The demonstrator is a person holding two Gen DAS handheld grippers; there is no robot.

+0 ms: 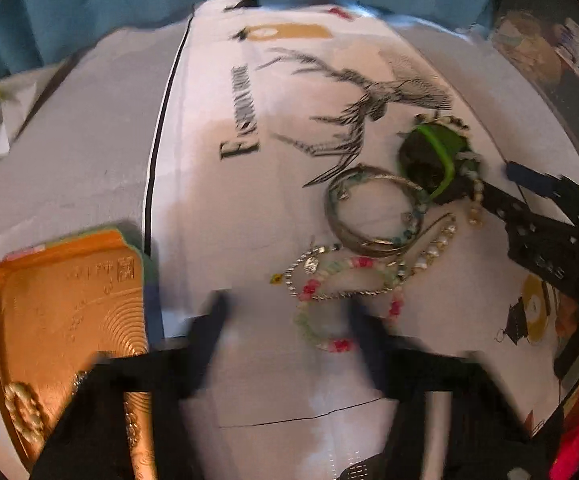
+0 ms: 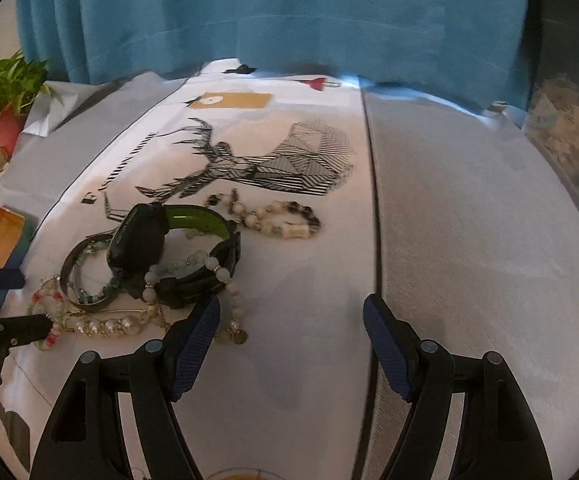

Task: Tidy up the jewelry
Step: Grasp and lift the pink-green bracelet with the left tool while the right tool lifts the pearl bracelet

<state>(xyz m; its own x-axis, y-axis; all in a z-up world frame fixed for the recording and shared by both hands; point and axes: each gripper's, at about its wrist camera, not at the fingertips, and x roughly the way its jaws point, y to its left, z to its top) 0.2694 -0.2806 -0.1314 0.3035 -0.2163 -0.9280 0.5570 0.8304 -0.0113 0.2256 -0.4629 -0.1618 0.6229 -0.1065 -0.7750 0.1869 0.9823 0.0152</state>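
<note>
A heap of jewelry lies on a white cloth with a deer print [image 2: 249, 168]. It holds a black-and-green watch [image 2: 177, 248] [image 1: 433, 156], metal bangles [image 1: 373, 216] [image 2: 89, 276], a pink-and-green bead bracelet [image 1: 345, 304], a pearl bracelet [image 2: 105, 326] and a stone bead bracelet [image 2: 281, 220]. A gold tray [image 1: 61, 320] lies left of the heap. My left gripper [image 1: 289, 312] is open, blurred, its right finger at the pink bead bracelet. My right gripper [image 2: 291, 320] is open and empty, just right of the heap; its left finger is near the watch.
A blue curtain [image 2: 273, 16] hangs behind the table. A potted plant [image 2: 1, 100] stands at the far left. A brown card [image 2: 233, 100] lies at the cloth's far end. Grey cloth [image 2: 469, 240] covers the right side. Clutter sits at the far right [image 2: 565, 132].
</note>
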